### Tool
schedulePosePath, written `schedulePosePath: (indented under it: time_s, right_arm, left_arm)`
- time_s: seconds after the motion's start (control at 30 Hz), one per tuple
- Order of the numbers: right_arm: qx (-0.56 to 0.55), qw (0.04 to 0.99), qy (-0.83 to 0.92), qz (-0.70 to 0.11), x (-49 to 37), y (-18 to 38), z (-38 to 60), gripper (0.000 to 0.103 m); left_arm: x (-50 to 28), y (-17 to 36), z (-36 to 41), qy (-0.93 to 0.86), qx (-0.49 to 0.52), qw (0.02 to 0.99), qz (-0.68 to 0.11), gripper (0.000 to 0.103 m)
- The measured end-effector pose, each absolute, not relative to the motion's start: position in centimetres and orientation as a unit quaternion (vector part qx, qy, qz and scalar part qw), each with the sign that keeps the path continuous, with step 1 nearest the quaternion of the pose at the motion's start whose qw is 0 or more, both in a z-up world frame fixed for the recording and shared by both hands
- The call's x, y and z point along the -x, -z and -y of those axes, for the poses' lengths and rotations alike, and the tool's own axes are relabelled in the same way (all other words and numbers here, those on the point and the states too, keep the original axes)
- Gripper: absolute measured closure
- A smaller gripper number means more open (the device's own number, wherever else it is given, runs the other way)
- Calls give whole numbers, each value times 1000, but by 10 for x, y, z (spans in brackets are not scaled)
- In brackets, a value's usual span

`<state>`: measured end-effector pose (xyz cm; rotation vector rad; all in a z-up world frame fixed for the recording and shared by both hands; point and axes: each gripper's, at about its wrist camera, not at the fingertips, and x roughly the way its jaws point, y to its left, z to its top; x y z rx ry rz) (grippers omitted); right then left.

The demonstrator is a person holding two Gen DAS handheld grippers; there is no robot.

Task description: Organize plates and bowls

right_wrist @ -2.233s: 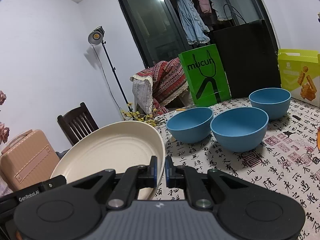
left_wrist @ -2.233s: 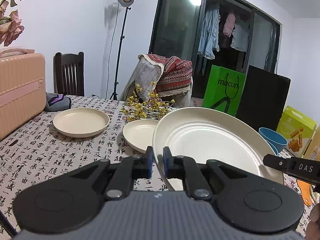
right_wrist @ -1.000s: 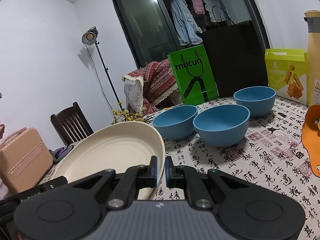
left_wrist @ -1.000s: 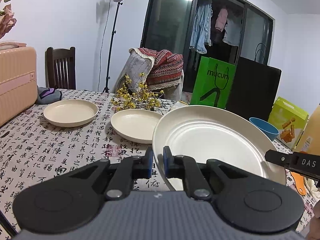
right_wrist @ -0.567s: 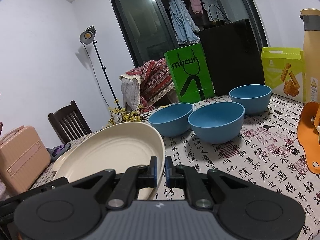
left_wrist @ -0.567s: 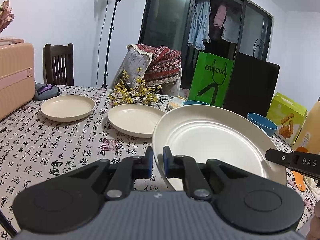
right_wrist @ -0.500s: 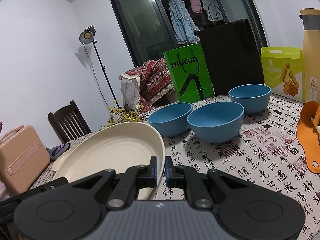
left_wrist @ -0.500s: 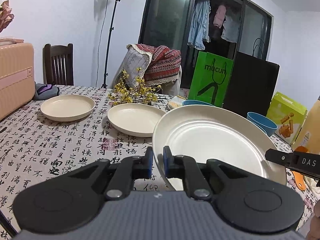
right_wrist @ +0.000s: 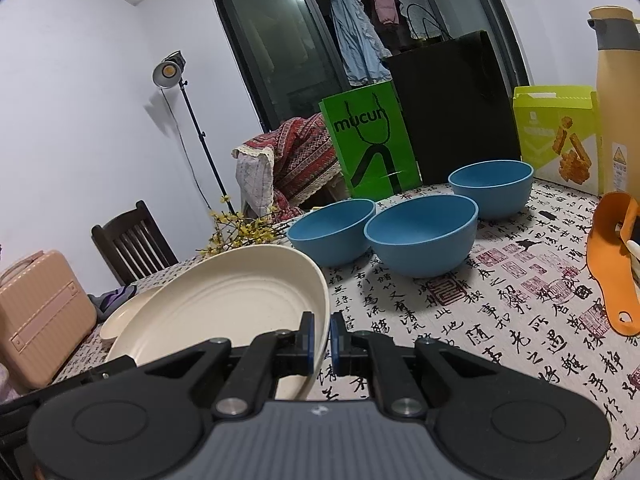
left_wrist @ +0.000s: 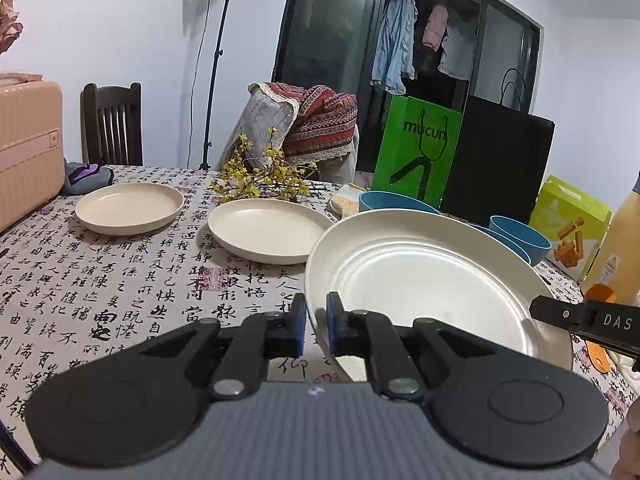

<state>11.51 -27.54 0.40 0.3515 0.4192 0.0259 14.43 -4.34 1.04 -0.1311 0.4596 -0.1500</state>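
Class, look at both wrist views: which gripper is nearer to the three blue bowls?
Right. The right gripper grips the large plate on its rim facing the blue bowls; the left gripper grips the opposite rim.

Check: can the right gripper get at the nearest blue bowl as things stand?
Probably not yet. The right gripper is shut on the rim of the large cream plate, shared with the left gripper. The table path to the nearest blue bowl looks free.

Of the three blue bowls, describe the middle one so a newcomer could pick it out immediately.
Start at the green mucun bag behind the table. Three blue bowls sit in front of it; the middle bowl lies closest to the camera, touching the left bowl, while the right bowl stands farther back.
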Motion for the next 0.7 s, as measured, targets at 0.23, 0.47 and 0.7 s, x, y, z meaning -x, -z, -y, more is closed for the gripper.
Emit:
schedulePosePath:
  time_s: [0.23, 0.47, 0.7]
  right_arm:
    - [-177, 962, -9, -209, -113, 0, 280, 95]
    - [-179, 961, -5, -212, -113, 5, 284, 95]
    - [-181, 960, -1, -216, -113, 9, 289, 95]
  left_arm:
    - [-145, -6, 48, 77, 62, 968, -231, 93]
    - [-146, -2, 52, 80, 60, 967, -235, 93]
    - [-147, 3, 56, 83, 57, 966, -239, 93]
